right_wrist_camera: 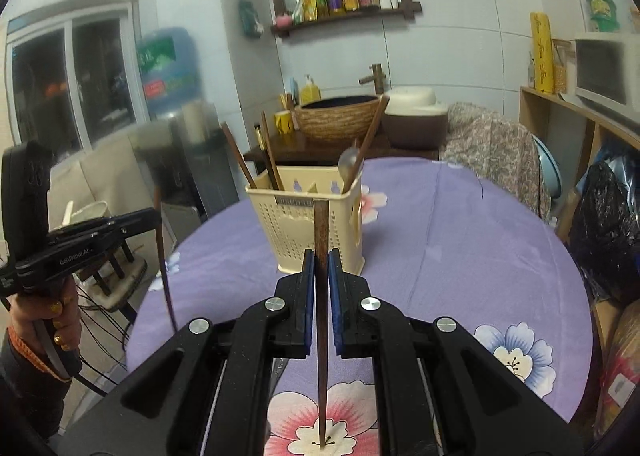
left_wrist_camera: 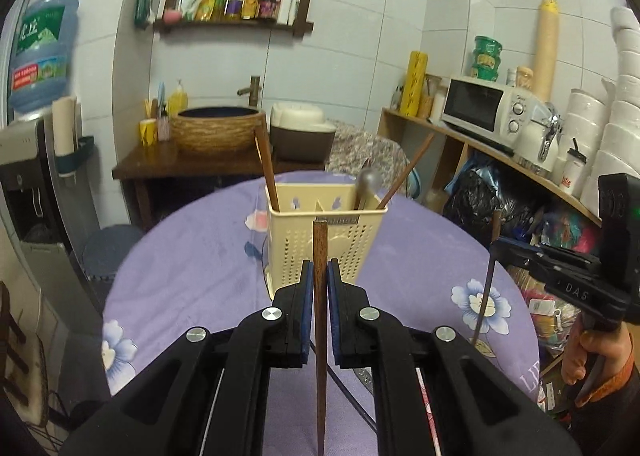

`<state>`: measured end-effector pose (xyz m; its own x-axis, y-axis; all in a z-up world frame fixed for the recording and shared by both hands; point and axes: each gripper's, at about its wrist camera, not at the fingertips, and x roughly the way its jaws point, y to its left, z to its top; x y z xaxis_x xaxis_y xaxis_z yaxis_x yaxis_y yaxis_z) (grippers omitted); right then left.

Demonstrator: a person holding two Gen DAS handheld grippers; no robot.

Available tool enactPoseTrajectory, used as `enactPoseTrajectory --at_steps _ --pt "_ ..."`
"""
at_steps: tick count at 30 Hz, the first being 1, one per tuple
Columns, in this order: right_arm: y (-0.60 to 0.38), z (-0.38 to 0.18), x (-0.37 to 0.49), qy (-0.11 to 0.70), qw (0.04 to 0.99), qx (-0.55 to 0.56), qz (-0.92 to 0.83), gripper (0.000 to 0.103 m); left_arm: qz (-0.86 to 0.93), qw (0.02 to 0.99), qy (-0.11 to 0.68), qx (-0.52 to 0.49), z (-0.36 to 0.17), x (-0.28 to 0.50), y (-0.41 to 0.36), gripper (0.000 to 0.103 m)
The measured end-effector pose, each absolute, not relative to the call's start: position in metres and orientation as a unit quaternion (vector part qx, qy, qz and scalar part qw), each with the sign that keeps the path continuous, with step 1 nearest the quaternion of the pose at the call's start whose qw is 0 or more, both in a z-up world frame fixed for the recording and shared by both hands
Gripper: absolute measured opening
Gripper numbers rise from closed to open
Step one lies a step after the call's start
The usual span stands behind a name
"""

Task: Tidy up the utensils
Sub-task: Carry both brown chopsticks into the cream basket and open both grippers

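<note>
A cream perforated utensil caddy [left_wrist_camera: 296,248] [right_wrist_camera: 288,232] stands on the round table's purple flowered cloth [left_wrist_camera: 192,256] [right_wrist_camera: 460,248]. It holds a few brown chopsticks [left_wrist_camera: 267,167] [right_wrist_camera: 270,159] and a metal spoon [left_wrist_camera: 369,179] [right_wrist_camera: 348,159]. My left gripper [left_wrist_camera: 320,270] [right_wrist_camera: 154,215] is shut on a brown chopstick [left_wrist_camera: 320,244] [right_wrist_camera: 162,256], held upright just in front of the caddy. To the right of the caddy, my right gripper [right_wrist_camera: 321,260] [left_wrist_camera: 496,246] is shut on another brown chopstick [right_wrist_camera: 321,223] [left_wrist_camera: 486,296], also upright, with its tip down near the cloth.
A wicker-look basin [left_wrist_camera: 218,127] sits on a dark wooden stand behind the table. There is a water dispenser [left_wrist_camera: 24,175] on the left and a shelf with a microwave [left_wrist_camera: 480,107] on the right. Black bags [left_wrist_camera: 476,199] lie beside the table. A hand [left_wrist_camera: 592,352] grips the right tool.
</note>
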<state>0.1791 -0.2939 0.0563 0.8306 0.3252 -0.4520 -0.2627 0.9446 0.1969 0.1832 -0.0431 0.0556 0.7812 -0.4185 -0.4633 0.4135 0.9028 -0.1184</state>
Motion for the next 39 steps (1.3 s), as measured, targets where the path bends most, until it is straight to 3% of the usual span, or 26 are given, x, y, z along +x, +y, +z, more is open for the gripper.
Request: enactPoseTrajectory --at_steps 20,32,39 --pt "-0.271 0.093 0.191 0.249 0.950 0.030 0.185 0.008 -0.234 0.943 0.235 -0.003 0.087 0.188 -0.033 0.008" --pt "-0.251 0.229 0.253 0.141 0.977 0.037 0.158 0.008 -0.191 0.975 0.113 -0.020 0.211 0.247 -0.062 0.008" --pt "-0.242 0.190 0.297 0.142 0.983 0.046 0.106 0.008 -0.152 0.982 0.113 -0.025 0.166 0.284 -0.085 0.008"
